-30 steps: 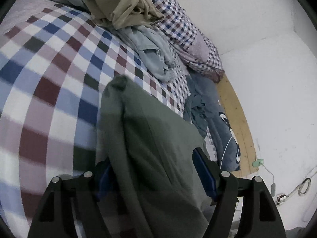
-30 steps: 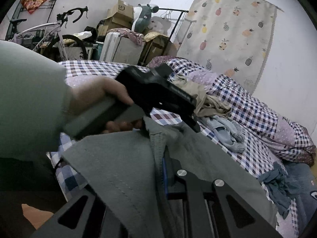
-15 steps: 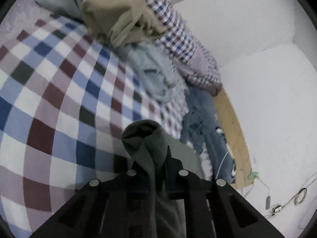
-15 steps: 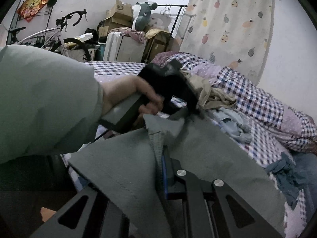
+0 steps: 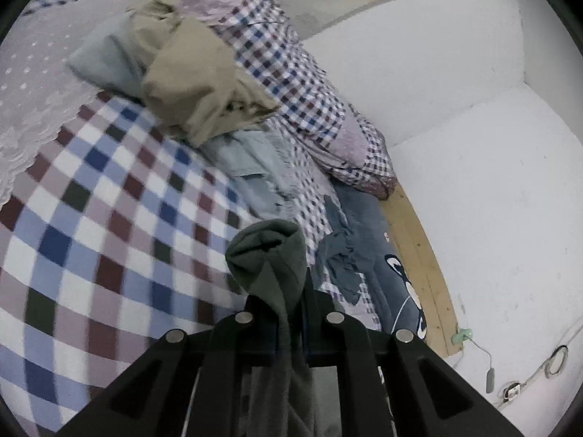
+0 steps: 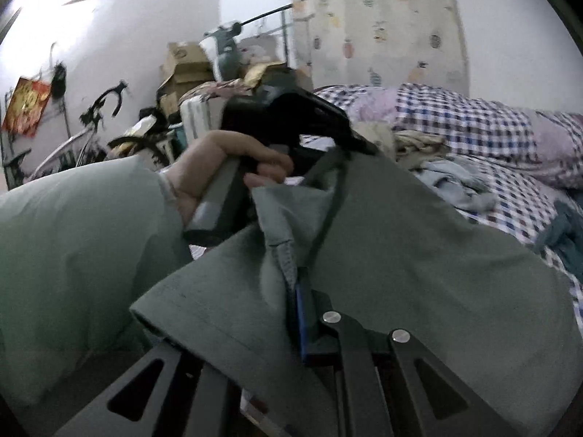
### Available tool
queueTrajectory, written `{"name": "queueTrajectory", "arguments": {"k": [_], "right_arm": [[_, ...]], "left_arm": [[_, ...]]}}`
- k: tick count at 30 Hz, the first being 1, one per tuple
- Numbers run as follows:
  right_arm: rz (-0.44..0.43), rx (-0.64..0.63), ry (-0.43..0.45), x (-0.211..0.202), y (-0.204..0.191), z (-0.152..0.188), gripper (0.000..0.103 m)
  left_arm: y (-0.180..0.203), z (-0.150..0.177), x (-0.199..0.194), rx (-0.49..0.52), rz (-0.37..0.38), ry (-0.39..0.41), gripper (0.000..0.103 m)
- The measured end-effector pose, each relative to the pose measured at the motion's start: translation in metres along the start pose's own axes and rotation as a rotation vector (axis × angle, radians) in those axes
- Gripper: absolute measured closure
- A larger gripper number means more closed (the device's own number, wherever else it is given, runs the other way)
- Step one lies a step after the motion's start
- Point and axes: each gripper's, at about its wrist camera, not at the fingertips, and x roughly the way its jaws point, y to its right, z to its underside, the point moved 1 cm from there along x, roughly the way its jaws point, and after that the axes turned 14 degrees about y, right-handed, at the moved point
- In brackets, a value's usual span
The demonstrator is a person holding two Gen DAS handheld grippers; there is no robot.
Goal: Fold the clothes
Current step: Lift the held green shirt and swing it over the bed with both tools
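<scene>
A grey-green garment (image 5: 269, 255) is pinched between both grippers and held above the checked bedsheet (image 5: 91, 240). My left gripper (image 5: 289, 302) is shut on a bunched fold of it, which pokes up past the fingers. In the right wrist view the same grey-green garment (image 6: 419, 255) spreads wide across the frame, and my right gripper (image 6: 297, 291) is shut on a hem of it. The left gripper (image 6: 349, 136) shows there too, held by a hand (image 6: 218, 164) in a pale green sleeve, clamped on the cloth's upper edge.
A tan garment (image 5: 193, 83), a light blue one (image 5: 255, 171) and a dark blue one (image 5: 342, 255) lie on the bed beside a rolled checked quilt (image 5: 302, 102). A white wall (image 5: 492, 182) bounds the bed. Boxes (image 6: 186, 62) and a bicycle (image 6: 91, 127) stand beyond.
The left gripper went from open around the grey-green garment to shut on its fold, then lifted it. The right gripper stayed shut and tilted upward with the cloth.
</scene>
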Motion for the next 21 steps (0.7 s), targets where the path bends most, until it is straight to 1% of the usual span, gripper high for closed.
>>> {"name": "queueTrajectory", "arguments": {"k": [5,9,15,19,21], "right_arm": [[0.063,0.051,0.016,-0.037,0.031,-0.005,0.098],[0.132,0.124,0.027,-0.073,0.064,-0.005,0.098],[0.240,0.257,0.039,-0.125,0.121,0.005,0.098],[0.299,0.385,0.035,-0.154,0.163,0.020,0.098],[0.340,0.444,0.028,-0.167,0.185,0.031,0.098]], "left_arm": [[0.044,0.009,0.016,0.048,-0.003,-0.046,0.095],[0.094,0.026,0.047,0.101,-0.005,-0.101,0.095],[0.158,0.063,0.114,0.136,-0.029,-0.185,0.095],[0.188,0.093,0.163,0.158,-0.060,-0.249,0.095],[0.196,0.109,0.189,0.164,-0.086,-0.276,0.095]]}}
